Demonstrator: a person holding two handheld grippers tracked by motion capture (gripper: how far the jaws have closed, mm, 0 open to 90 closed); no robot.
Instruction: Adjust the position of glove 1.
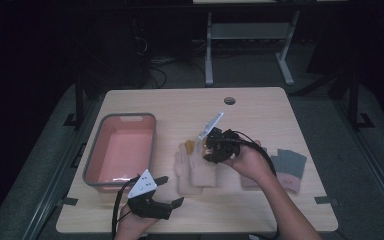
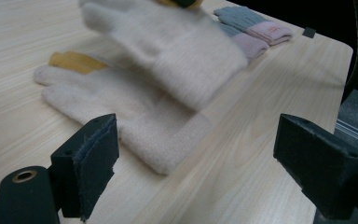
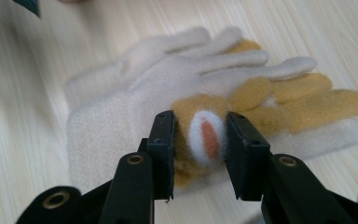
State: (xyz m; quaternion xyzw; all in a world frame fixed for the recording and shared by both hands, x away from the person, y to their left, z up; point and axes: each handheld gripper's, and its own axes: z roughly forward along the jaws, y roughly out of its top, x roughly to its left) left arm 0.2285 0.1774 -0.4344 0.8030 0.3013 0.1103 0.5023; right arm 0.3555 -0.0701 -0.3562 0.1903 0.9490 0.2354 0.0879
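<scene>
My right gripper [image 1: 208, 148] [image 3: 199, 140] is shut on the cuff of a mustard-yellow glove [image 3: 307, 102], over its white and orange patch. That glove lies across two cream gloves [image 1: 189, 175] [image 3: 102, 126] at the middle of the table. In the left gripper view one cream glove [image 2: 135, 112] lies flat with a yellow fingertip [image 2: 74, 61] beside it. A second cream glove [image 2: 182, 51] is blurred above it and seems raised. My left gripper [image 1: 172, 191] [image 2: 196, 154] stands open near the front edge with nothing between its jaws, short of the cream cuff.
A grey bin [image 1: 93, 159] with a pink inside stands at the left of the wooden table [image 1: 260, 110]. Grey and pink gloves [image 1: 289, 167] [image 2: 256, 28] lie at the right. A cable hole [image 1: 229, 100] sits near the far edge.
</scene>
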